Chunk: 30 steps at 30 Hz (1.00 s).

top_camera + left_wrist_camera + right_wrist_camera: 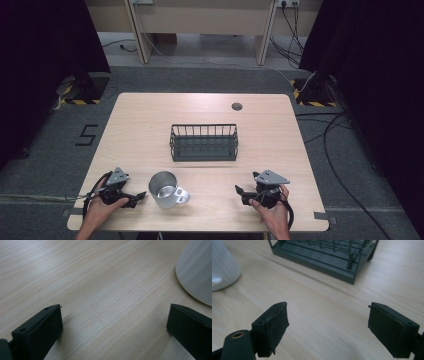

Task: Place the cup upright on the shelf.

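A shiny metal mug (163, 189) stands upright near the table's front edge, its handle turned to the right. Behind it, mid-table, sits a black wire basket (203, 142) with nothing in it. My left gripper (140, 196) lies low on the table just left of the mug, pointing at it; its jaws stand open over bare wood (113, 322), with the mug's wall (197, 270) at the upper right. My right gripper (240, 195) rests at the front right, pointing left, jaws open (328, 322) and nothing between them. Ahead of it are the mug (223, 265) and the basket (324, 255).
A small dark round disc (237, 106) sits in the tabletop (140, 125) near the back edge. Beyond the table are grey floor, trailing cables (345, 130) at the right and the legs of a desk (137, 30) at the back.
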Each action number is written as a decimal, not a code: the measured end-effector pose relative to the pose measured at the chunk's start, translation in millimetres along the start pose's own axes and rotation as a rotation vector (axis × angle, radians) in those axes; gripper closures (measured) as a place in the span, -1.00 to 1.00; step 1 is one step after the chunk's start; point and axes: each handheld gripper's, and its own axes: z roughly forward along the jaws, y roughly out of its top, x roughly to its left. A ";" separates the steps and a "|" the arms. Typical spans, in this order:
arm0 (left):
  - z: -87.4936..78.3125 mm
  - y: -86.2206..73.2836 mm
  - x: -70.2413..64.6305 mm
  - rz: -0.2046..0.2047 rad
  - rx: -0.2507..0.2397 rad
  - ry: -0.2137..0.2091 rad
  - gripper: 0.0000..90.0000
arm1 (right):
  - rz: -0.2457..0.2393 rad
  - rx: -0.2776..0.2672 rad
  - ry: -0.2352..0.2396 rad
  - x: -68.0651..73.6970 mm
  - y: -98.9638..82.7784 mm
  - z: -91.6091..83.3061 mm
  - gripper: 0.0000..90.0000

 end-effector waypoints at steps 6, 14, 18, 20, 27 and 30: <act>0.0 0.0 0.0 0.000 0.000 0.000 -1.00 | -0.029 -0.075 0.068 19.4 10.9 -1.7 -0.63; 0.1 0.0 0.0 0.000 -0.001 -0.001 -1.00 | -0.084 -0.136 0.143 47.5 26.0 -4.2 -0.65; 0.1 0.0 0.0 0.000 -0.001 -0.001 -1.00 | -0.114 -0.144 0.177 60.4 31.9 -1.1 -0.65; 0.0 0.0 0.0 0.000 0.000 0.000 -1.00 | -0.115 -0.148 0.188 63.1 32.8 0.0 -0.65; 0.0 0.0 0.0 0.000 0.000 0.000 -1.00 | -0.145 -0.173 0.254 83.2 40.0 9.4 -0.65; 0.0 0.0 0.2 0.002 -0.001 0.000 -1.00 | -0.156 -0.192 0.284 91.8 45.3 14.7 -0.65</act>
